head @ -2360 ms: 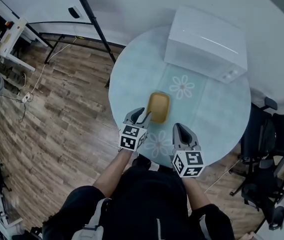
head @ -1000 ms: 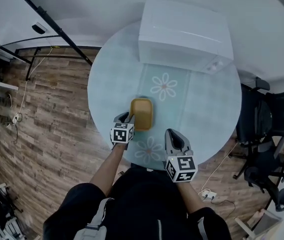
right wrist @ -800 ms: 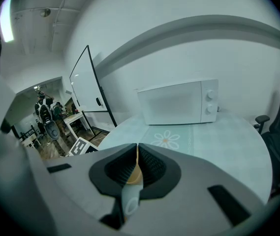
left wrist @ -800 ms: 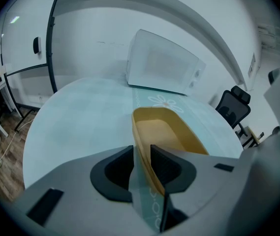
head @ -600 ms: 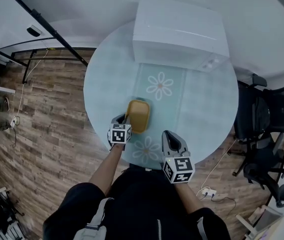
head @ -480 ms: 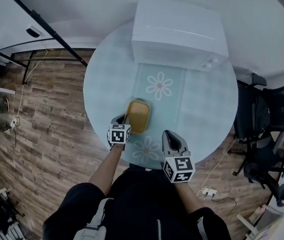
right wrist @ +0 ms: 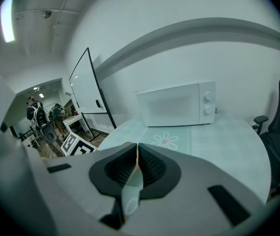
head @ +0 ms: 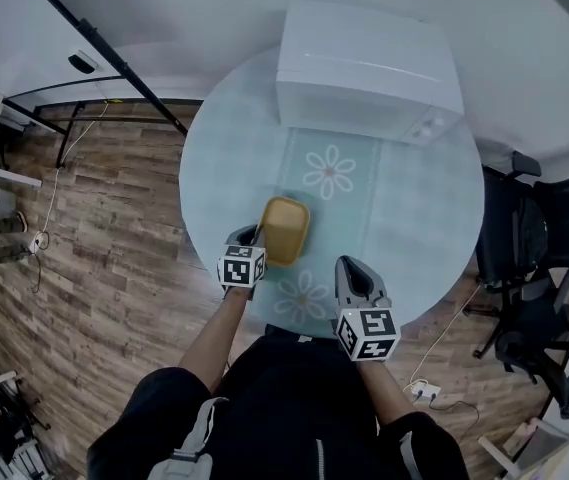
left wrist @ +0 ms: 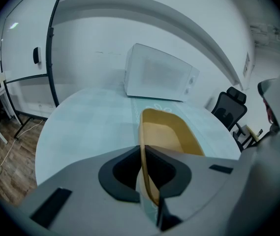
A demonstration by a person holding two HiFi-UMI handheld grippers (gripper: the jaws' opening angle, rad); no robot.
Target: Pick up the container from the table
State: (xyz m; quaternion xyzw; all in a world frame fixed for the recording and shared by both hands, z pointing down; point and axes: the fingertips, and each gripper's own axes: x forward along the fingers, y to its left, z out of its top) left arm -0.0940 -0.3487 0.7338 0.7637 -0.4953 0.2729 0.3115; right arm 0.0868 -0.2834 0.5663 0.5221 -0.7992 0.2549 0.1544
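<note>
A yellow oblong container [head: 286, 230] sits on the round pale-blue table [head: 414, 218], near its front edge. My left gripper [head: 254, 236] is at the container's left rim. In the left gripper view its jaws are closing, and the pads of the left gripper [left wrist: 143, 149] press on the thin rim of the container [left wrist: 167, 132] from both sides. My right gripper [head: 352, 266] hovers to the right of the container, apart from it. In the right gripper view the right gripper [right wrist: 137, 149] has its jaws together with nothing between them.
A white microwave [head: 369, 68] stands at the back of the table, also seen as the microwave [right wrist: 176, 104] in the right gripper view. A floral runner [head: 329, 173] lies under the container. Black office chairs [head: 534, 268] stand to the right. Wood floor lies to the left.
The left gripper came in from the near-left corner to the container's left rim and stays there. The right gripper has kept its place. The head view shifted slightly.
</note>
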